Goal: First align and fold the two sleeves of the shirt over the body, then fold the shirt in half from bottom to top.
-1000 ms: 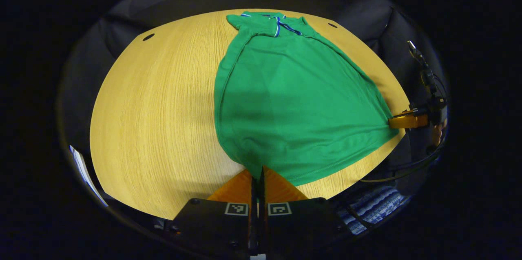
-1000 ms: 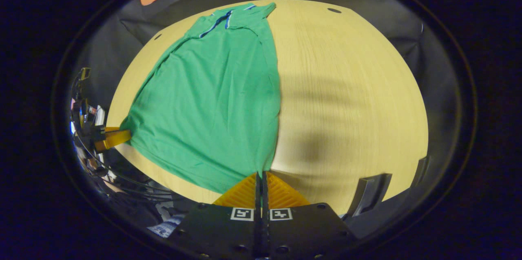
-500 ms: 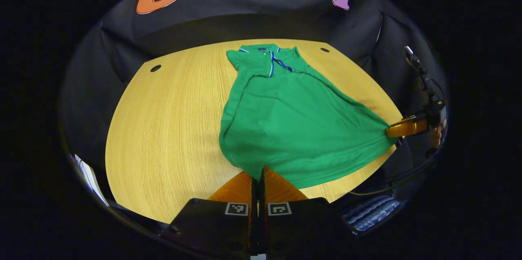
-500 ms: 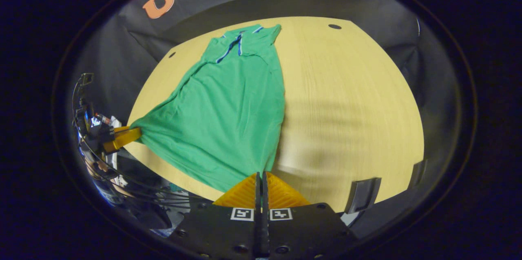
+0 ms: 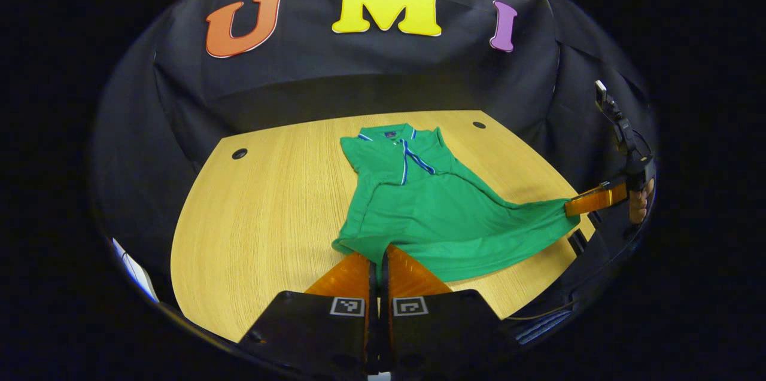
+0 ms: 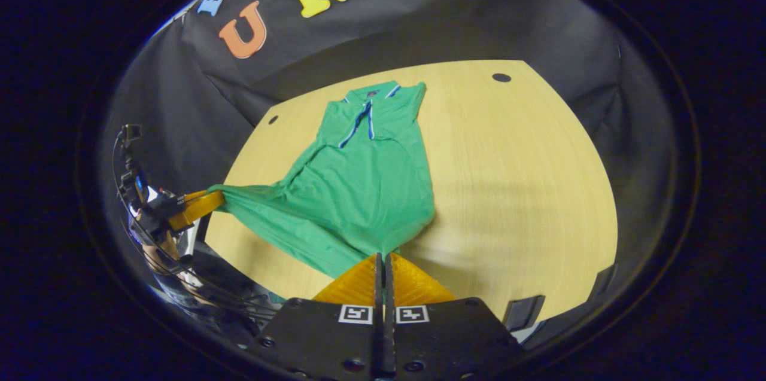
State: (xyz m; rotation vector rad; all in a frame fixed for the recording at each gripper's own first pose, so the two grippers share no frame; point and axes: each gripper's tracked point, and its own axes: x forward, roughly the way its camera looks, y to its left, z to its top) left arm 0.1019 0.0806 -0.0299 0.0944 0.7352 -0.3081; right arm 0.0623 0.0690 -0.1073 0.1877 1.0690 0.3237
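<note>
Green shirt (image 5: 431,213) lies on the table (image 5: 251,231), collar (image 5: 392,133) toward the far wall, sleeves already folded in over the body. Both tongs are clamped tight on the bottom hem, one at each corner. In the left gripper view we see the left tongs (image 5: 378,264) with fingers pressed together on the near hem corner; the right tongs (image 5: 592,200) grip the other corner out at the table's edge, with a hand (image 5: 639,204) just behind. The right gripper view agrees: right tongs (image 6: 383,270) closed on cloth, left tongs (image 6: 200,204) pinching the far corner.

Change over the last second: a second ago the shirt was flat and spread long toward us. Half a second ago the hem was coming up. Now the lower half is off the table, stretched between the two tongs, and it looks far shorter, with more of the wall above it. Both tongs have risen and tipped toward the collar.

We read this as the bottom-to-top fold under way, sleeves step done. Hem not yet over the collar, so roughly midway through the final fold.

Next we'd carry both corners forward evenly and lay them at the shoulders. Risk: uneven height skews the fold, or the sleeves slip out.
</note>
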